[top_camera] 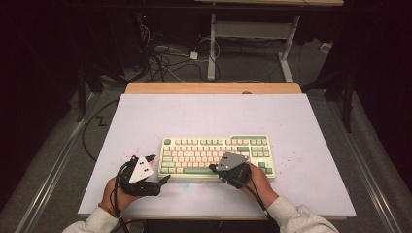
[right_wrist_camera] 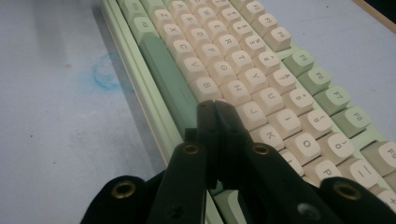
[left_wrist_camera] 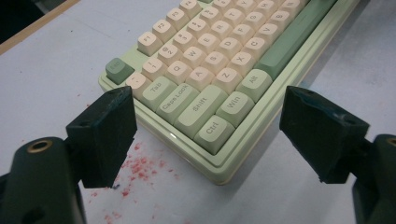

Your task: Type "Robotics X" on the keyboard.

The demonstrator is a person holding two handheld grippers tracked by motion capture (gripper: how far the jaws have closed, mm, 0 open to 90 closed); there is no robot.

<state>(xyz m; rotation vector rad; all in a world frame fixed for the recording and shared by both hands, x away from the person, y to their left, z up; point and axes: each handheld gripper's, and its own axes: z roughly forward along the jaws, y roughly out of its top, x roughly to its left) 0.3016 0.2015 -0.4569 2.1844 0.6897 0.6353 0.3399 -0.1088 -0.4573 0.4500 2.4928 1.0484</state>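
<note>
A pale green keyboard [top_camera: 217,156] with cream and green keys lies on the white board, a little toward the near edge. My left gripper [top_camera: 160,168] rests off the keyboard's near left corner, its jaws spread wide. In the left gripper view that corner of the keyboard [left_wrist_camera: 205,93], with the Ctrl and Shift keys, lies ahead between the open left gripper [left_wrist_camera: 208,105] jaws, untouched. My right gripper [top_camera: 212,167] is shut with nothing in it. Its joined tips hang over the keyboard [right_wrist_camera: 243,60] bottom letter row, just past the green spacebar [right_wrist_camera: 168,74], as the right gripper [right_wrist_camera: 215,106] view shows.
The white board [top_camera: 204,116] covers a wooden table whose far edge [top_camera: 214,88] shows. Red specks [left_wrist_camera: 140,165] stain the board by the keyboard's left corner, and a blue smudge [right_wrist_camera: 105,74] lies before the spacebar. Cables and desk legs [top_camera: 212,48] stand on the floor beyond.
</note>
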